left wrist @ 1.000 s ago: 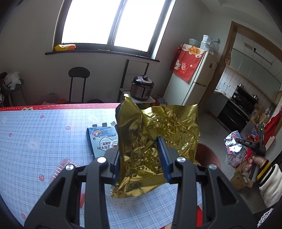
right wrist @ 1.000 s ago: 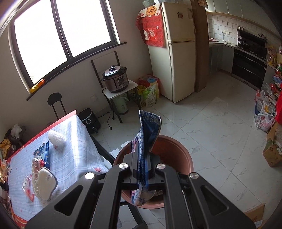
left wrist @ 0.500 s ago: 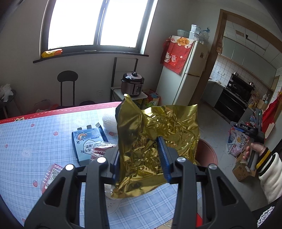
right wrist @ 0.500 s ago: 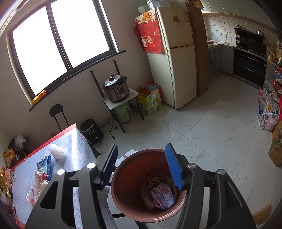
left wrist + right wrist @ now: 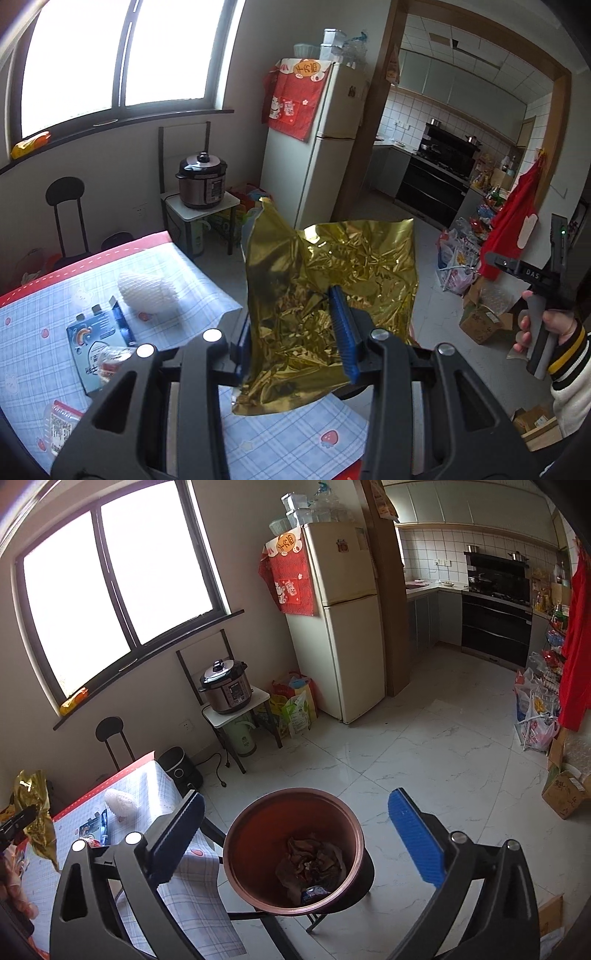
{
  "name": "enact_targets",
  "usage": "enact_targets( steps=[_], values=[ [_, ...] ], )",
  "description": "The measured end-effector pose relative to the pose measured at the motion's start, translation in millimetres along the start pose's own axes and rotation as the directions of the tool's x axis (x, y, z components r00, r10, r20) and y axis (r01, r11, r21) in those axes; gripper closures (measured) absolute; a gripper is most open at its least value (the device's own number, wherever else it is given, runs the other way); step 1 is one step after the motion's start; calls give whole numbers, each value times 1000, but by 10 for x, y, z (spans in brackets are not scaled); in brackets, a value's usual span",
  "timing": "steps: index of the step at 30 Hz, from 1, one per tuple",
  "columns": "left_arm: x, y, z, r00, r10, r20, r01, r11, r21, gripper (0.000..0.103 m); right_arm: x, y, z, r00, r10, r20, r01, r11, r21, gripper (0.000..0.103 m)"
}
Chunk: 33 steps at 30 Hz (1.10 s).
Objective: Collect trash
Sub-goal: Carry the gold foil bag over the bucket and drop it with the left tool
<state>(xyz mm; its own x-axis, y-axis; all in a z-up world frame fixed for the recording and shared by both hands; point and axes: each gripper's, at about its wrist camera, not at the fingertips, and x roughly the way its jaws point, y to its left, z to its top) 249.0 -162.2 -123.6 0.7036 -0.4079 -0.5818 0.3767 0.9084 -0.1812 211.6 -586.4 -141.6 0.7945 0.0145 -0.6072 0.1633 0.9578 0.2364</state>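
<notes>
My left gripper [image 5: 291, 314] is shut on a crumpled gold foil bag [image 5: 332, 280], held upright above the end of the checked table [image 5: 280, 446]. The same gold foil bag [image 5: 33, 812] shows at the left edge of the right wrist view. My right gripper [image 5: 297, 797] hangs over the brown bin [image 5: 255, 834]; its jaws are opening wide and nothing is between them. Crumpled trash [image 5: 314, 860] and a blue-white wrapper [image 5: 312, 893] lie in the bin's bottom. A white foam net [image 5: 147, 295], a blue carton [image 5: 99, 343] and a red packet [image 5: 59, 424] lie on the table.
A hand [image 5: 550, 325] grips the right gripper's handle at the right edge. A pressure cooker [image 5: 225, 686] stands on a small stand beside the fridge [image 5: 340, 620]. A black chair [image 5: 110, 734] stands under the window. Cardboard boxes [image 5: 565, 794] and bags line the right side of the tiled floor.
The right gripper let go of the blue-white wrapper, which dropped into the bin, and its jaws spread wide. The left gripper swung right with the gold bag, past the table's end.
</notes>
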Motion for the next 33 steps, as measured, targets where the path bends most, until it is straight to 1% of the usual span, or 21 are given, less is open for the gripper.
enact_targets(
  steps=[4, 7, 10, 15, 18, 21, 24, 25, 26, 27, 28, 29, 31, 33],
  values=[
    [386, -318, 159, 998, -55, -17, 56, 997, 53, 63, -154, -150, -103, 999, -43, -6, 43, 999, 4, 5],
    [695, -566, 243, 997, -75, -32, 78, 992, 96, 63, -251, -289, -177, 998, -61, -12, 61, 998, 22, 5],
    [1006, -754, 293, 994, -90, -55, 95, 991, 99, 63, -331, -432, -242, 996, -86, -16, 86, 995, 41, 5],
    [1464, -1050, 367, 992, -104, -74, 113, 985, 129, 63, -465, -661, -290, 992, -122, -17, 123, 989, 83, 5],
    [1698, -1214, 425, 993, -92, -74, 102, 983, 152, 63, -529, -718, -334, 990, -137, -19, 138, 987, 85, 5],
    [1873, -1325, 465, 994, -84, -71, 94, 983, 155, 62, -568, -754, -358, 989, -148, -22, 149, 985, 89, 5],
    [1980, -1392, 512, 992, -105, -70, 114, 983, 145, 60, -564, -787, -381, 988, -152, -29, 154, 983, 99, 5],
    [1999, -1418, 520, 992, -108, -63, 117, 982, 148, 57, -554, -800, -389, 988, -153, -34, 155, 983, 101, 5],
    [2017, -1440, 541, 992, -111, -54, 118, 982, 151, 43, -542, -807, -389, 988, -152, -40, 155, 983, 103, 5],
    [2032, -1449, 565, 992, -117, -44, 123, 981, 147, 23, -536, -805, -395, 987, -152, -43, 156, 982, 103, 5],
    [2035, -1448, 580, 992, -119, -32, 123, 982, 141, 13, -531, -792, -393, 987, -153, -45, 156, 982, 102, 5],
    [2024, -1431, 594, 993, -119, -18, 120, 984, 134, 8, -529, -785, -391, 987, -152, -44, 155, 983, 102, 5],
    [1997, -1387, 617, 991, -130, -25, 132, 984, 121, 7, -529, -764, -381, 988, -147, -40, 150, 983, 103, 5],
    [1940, -1298, 613, 992, -124, -34, 127, 986, 106, 6, -523, -738, -363, 989, -143, -36, 146, 984, 101, 5]
  ],
)
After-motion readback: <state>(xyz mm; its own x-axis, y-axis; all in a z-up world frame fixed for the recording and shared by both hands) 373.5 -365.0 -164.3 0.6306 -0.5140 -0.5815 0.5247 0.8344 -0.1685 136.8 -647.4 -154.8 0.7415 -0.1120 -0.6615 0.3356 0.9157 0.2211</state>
